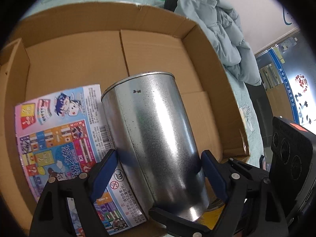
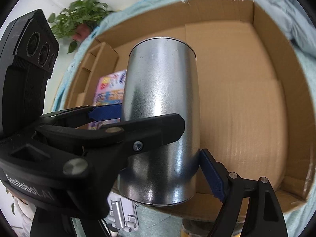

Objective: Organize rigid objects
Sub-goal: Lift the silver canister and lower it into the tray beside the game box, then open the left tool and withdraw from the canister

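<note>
A silver metal can (image 1: pixel 156 138) is held over an open cardboard box (image 1: pixel 69 59). My left gripper (image 1: pixel 158 169) is shut on the can, its blue pads (image 1: pixel 106 169) pressing both sides. In the right wrist view the same can (image 2: pixel 162 108) fills the centre, with the left gripper's fingers (image 2: pixel 142 130) around it. My right gripper (image 2: pixel 164 167) also closes on the can's lower part; one blue pad (image 2: pixel 212 175) touches its right side, the other is hidden. A colourful flat game box (image 1: pixel 59 130) lies in the cardboard box, left of the can.
The cardboard box (image 2: pixel 256 98) sits on a light blue cloth (image 1: pixel 250 122). A pale blue jacket (image 1: pixel 217 29) lies behind the box on the right. A potted plant (image 2: pixel 83 19) stands at the back left. A metal hinge-like part (image 2: pixel 122 215) lies in front of the box.
</note>
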`<state>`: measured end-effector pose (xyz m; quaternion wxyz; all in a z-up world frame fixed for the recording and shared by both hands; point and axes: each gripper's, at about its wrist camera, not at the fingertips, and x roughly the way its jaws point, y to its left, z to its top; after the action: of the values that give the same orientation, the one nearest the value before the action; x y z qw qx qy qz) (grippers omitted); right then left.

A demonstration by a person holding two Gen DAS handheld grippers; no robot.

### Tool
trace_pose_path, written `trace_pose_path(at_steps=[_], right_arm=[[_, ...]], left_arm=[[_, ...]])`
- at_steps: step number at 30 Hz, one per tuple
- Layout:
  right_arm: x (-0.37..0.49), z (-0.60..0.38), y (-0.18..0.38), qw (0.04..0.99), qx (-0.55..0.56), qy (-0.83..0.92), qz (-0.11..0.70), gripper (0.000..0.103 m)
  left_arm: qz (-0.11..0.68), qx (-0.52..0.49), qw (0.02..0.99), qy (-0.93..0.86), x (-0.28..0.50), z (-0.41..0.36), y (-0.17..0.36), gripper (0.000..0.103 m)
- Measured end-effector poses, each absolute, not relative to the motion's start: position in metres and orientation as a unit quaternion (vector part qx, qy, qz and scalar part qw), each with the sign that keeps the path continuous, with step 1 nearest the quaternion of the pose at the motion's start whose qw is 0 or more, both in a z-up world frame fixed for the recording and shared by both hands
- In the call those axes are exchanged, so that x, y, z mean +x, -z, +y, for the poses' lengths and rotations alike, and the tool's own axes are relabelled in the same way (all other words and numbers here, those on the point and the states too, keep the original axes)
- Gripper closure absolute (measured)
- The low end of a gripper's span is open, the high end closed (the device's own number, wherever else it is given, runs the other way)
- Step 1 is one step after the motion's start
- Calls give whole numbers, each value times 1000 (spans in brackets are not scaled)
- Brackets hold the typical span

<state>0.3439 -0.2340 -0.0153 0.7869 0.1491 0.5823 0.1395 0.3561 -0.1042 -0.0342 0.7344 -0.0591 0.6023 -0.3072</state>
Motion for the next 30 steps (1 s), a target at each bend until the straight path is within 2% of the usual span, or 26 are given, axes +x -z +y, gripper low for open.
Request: trace_pose_path(at_steps=[7,10,12,13,16,22,25,27,28,30], right_arm=[[350,-242,38,772,177,-133,596,20],[343,-242,30,770,170,-138,599,20],[338,-245,21,778,162,-141,590,24],[337,-246,18,785,149,-131,587,31],[336,-249,21,781,161,-143,586,32],[329,-253,18,787,160,-141,579,31],[327,-251,21,787,160,-138,580,26],[313,-250,11,800,149,-131,567,5],[305,-251,4,813,143,-133,549,0],[273,-257,-21,853,112,-114,497,0]], left_arm=[[596,-42,739,310,351,-109,34,17],[598,-50,737,310,350,-105,36,18],[598,-52,738,308,349,-106,36,18],[600,-52,738,305,348,-104,36,18],[602,-51,737,302,344,-102,31,18],[535,-41,795,284,313,-81,-12,18],[473,-15,852,227,281,-59,-38,18],[413,-1,891,186,252,-39,-60,17],[386,1,908,166,237,-28,-70,17],[338,0,932,127,205,-2,-92,14]])
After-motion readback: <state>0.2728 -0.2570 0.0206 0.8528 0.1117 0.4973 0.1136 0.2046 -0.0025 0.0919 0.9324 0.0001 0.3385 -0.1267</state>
